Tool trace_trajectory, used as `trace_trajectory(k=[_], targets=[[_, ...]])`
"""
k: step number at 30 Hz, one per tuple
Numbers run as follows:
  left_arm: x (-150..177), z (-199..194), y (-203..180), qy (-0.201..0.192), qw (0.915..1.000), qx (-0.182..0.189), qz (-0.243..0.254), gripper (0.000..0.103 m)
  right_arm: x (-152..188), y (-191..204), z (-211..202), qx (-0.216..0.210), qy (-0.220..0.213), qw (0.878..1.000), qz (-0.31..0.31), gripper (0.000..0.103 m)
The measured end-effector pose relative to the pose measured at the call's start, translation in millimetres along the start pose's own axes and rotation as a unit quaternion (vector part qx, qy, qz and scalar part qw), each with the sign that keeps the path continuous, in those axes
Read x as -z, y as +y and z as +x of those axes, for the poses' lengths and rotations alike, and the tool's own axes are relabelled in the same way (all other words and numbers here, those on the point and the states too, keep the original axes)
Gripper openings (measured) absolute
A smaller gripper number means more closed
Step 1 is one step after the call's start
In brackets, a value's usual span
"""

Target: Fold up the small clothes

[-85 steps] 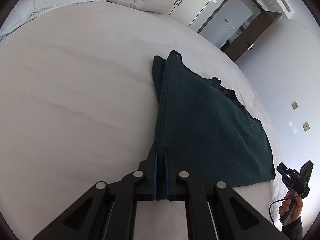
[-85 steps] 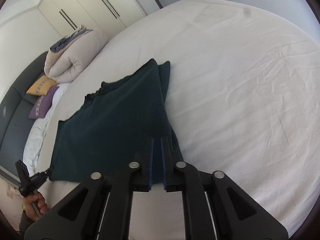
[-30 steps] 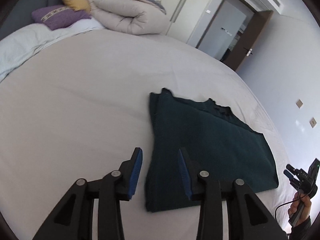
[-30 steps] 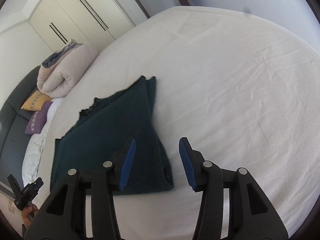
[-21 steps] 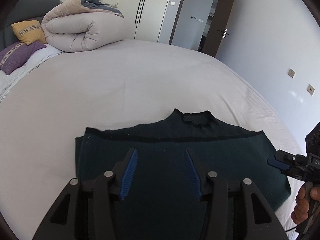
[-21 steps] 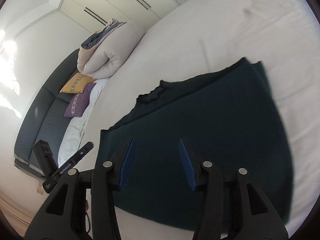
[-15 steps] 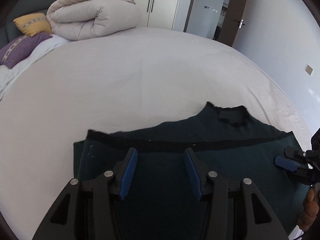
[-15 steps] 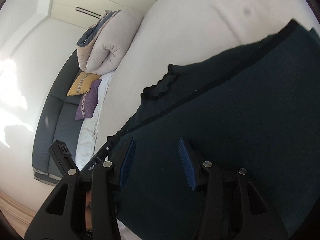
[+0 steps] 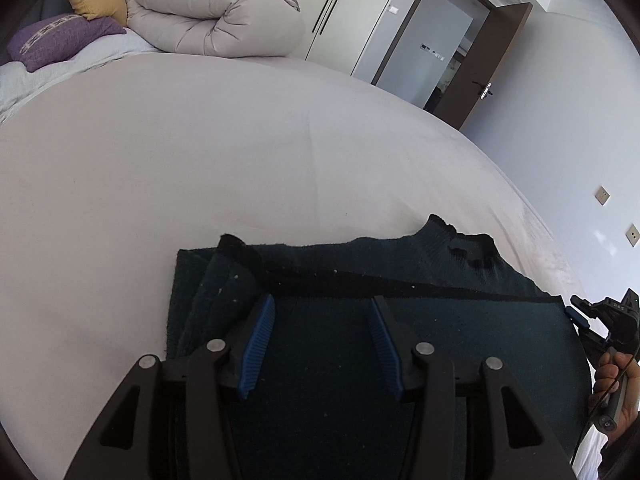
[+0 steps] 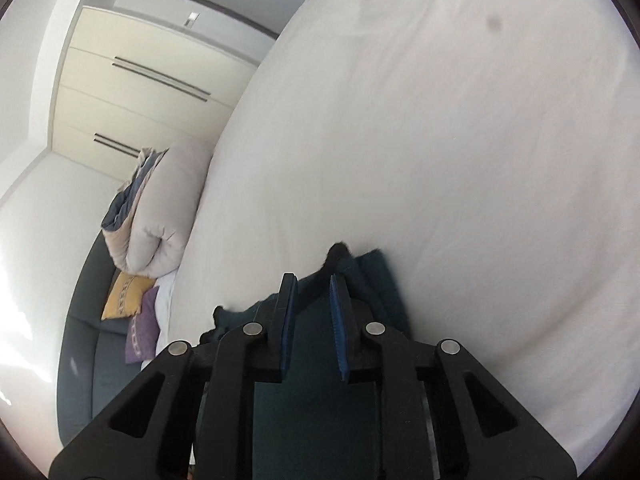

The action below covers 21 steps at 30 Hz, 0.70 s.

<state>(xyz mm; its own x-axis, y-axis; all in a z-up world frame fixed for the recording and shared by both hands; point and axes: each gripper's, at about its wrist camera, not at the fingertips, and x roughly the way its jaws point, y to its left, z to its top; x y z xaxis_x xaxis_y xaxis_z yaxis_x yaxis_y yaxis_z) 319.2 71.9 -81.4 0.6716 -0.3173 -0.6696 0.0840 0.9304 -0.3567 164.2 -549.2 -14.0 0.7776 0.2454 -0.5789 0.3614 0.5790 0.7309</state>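
Fuzzy dark-teal knit sweater (image 9: pixel 400 320) — folded rectangle.

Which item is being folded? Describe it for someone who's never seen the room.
Start at the big bed with the pale sheet. At its near edge lies the dark green knit sweater, flat, collar toward the rolled duvet. It is the only dark thing on the sheet.

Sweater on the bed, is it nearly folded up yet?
Partly. The sweater lies flat on the bed, already folded once, with one end doubled over. Now both tools hover above it: the left hand-held gripper open, the right hand-held gripper closing near an edge, pinching nothing yet. Probably another fold remains.
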Motion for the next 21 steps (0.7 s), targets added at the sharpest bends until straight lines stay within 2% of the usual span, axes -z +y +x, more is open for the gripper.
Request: trace_trajectory(k=[3, 6, 9, 10, 12, 15, 21], targets=[[1, 0, 2, 0.001, 1.0, 0.003, -0.003, 0.051, 21, 14, -20, -0.039, -0.001, 0.999, -0.002, 0.017], [1, 0, 0, 0.001, 1.0, -0.004, 0.003, 0.051, 83, 52, -5, -0.087, 0.081, 0.991, -0.061, 0.017], [1, 0, 0, 0.0, 1.0, -0.006, 0.005, 0.051, 151, 73, 26, -0.118, 0.179, 0.974, -0.08, 0.017], [1, 0, 0, 0.0, 1.0, -0.006, 0.004, 0.051, 169, 76, 36, -0.12, 0.202, 0.968, -0.087, 0.017], [1, 1, 0, 0.0, 1.0, -0.003, 0.003, 0.051, 194, 77, 52, -0.098, 0.221, 0.964, -0.109, 0.016], [3, 1, 1, -0.003, 1.0, 0.002, 0.0, 0.051, 180, 58, 49, -0.114, 0.201, 0.97, -0.075, 0.016], [4, 2, 2, -0.003, 1.0, 0.003, 0.0, 0.051, 122, -3, 2, -0.096, 0.098, 0.99, 0.006, 0.016]])
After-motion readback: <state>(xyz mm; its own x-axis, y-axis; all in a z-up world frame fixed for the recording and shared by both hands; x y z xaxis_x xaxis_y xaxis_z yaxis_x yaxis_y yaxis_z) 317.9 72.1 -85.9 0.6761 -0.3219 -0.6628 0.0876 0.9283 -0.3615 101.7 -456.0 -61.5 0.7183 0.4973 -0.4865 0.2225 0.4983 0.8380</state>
